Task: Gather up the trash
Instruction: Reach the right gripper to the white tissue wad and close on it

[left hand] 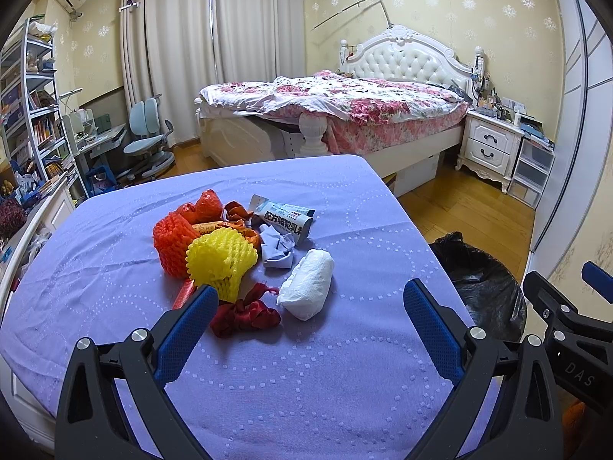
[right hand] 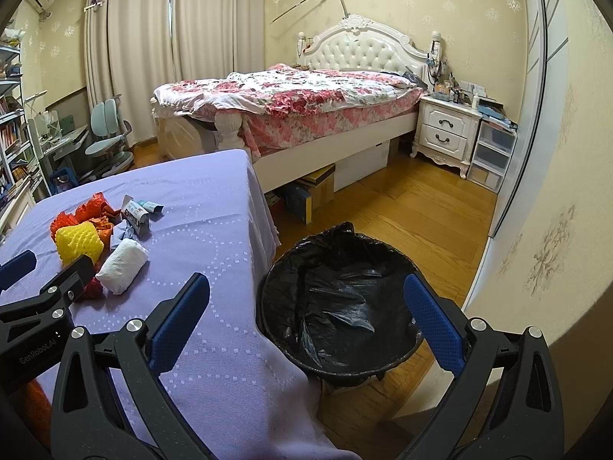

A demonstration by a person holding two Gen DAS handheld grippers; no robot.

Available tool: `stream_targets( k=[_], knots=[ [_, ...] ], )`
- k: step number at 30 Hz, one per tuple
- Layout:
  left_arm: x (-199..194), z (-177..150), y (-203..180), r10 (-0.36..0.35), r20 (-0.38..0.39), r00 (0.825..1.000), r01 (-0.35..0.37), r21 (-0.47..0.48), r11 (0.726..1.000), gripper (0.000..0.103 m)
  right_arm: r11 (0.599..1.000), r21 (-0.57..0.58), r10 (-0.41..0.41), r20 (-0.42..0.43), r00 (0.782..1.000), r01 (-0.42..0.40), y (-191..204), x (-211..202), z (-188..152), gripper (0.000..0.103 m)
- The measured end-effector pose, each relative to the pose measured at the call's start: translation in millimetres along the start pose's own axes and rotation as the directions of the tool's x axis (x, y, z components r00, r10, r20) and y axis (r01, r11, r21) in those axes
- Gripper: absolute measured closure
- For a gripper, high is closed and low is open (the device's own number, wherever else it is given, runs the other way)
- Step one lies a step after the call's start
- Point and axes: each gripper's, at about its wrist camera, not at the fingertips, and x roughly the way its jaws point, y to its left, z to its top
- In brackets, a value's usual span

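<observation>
While both claws are held wide open and empty, the trash pile (left hand: pixel 237 253) is seen just ahead of the left gripper (left hand: pixel 310 329); the right gripper (right hand: pixel 306 329) is aimed at the bin (right hand: pixel 341 306).

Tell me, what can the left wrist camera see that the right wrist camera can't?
Only the left wrist view shows the dark red crumpled scrap in full; in the right wrist view the left gripper mostly hides it. Only the right wrist view looks down into the bin, lined with a black bag, and shows boxes under the bed. Both show the purple cloth, yellow foam net, white wad and both open grippers: left gripper, right gripper.
</observation>
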Motion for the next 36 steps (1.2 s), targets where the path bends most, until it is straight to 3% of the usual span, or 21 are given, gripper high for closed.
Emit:
stream_targets(
  k=[9, 13, 17, 20, 23, 36],
  knots=[
    [-0.2, -2.5, 3.9, 0.009, -0.006, 1.0, -0.009, 0.006, 1.0, 0.007, 1.0, 0.003, 0.003, -0.013, 1.0, -0.003, -1.9, 3.4, -9.6, 0.004],
    [8.0, -7.7, 19.8, 0.01, -0.027, 1.0, -0.01, -0.001, 1.0, 0.016, 1.0, 0.007, 0.005, -0.026, 1.0, -0.005, -0.3, 7.4, -13.1, 0.004],
    [14.1, -9.5, 40.7, 0.025, -0.053, 0.998, -0.026, -0.033, 0.999, 0.018, 1.0, -0.006, 0.017, -0.042, 0.999, -0.017, 6.2, 12.6, -13.3, 0.007],
    [15.3, -10.4, 54.4, 0.045, -0.062, 0.997, -0.048, -0.053, 0.997, 0.019, 0.999, -0.019, 0.048, -0.062, 0.997, -0.049, 14.0, 16.3, -13.3, 0.021],
    [17.1, -11.7, 67.8, 0.056, -0.08, 0.995, -0.062, -0.076, 0.995, 0.027, 0.996, -0.021, 0.085, -0.086, 0.993, -0.087, 24.5, 22.6, -8.8, 0.026],
    [19.7, -20.3, 113.3, 0.133, -0.095, 0.987, -0.141, -0.081, 0.987, 0.029, 0.964, -0.13, 0.219, -0.118, 0.969, -0.234, 100.7, 29.4, 6.1, 0.027]
  ],
)
